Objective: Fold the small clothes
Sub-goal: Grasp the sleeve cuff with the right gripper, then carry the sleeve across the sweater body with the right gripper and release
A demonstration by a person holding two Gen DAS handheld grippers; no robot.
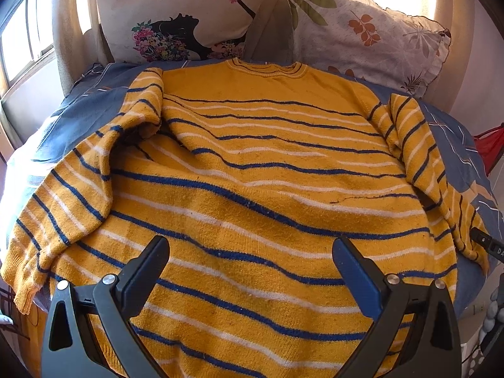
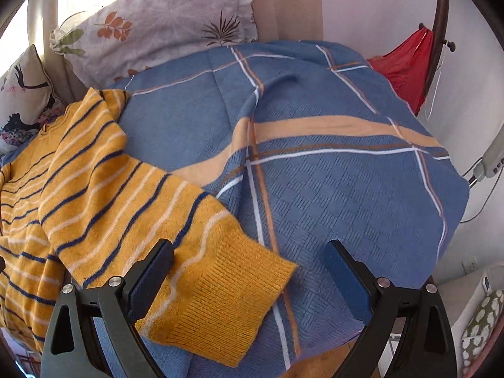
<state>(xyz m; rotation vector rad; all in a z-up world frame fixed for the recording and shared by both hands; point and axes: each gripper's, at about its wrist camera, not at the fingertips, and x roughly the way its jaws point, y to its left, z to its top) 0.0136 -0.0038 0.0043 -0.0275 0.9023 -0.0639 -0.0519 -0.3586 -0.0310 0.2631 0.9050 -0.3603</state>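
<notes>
Both grippers spread wide, holding nothing: left gripper (image 1: 250, 271) over the striped sweater (image 1: 252, 173), right gripper (image 2: 249, 271) above its sleeve cuff (image 2: 220, 308); a shallow pinch could snag the blue bedspread (image 2: 330, 189) underneath too

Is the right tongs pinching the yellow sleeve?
No. The right tongs are wide open above the sleeve cuff of the sweater, with nothing gripped between the fingers.

Bright backlit window glare, sharp focus, fisheye-curved edges.
</notes>
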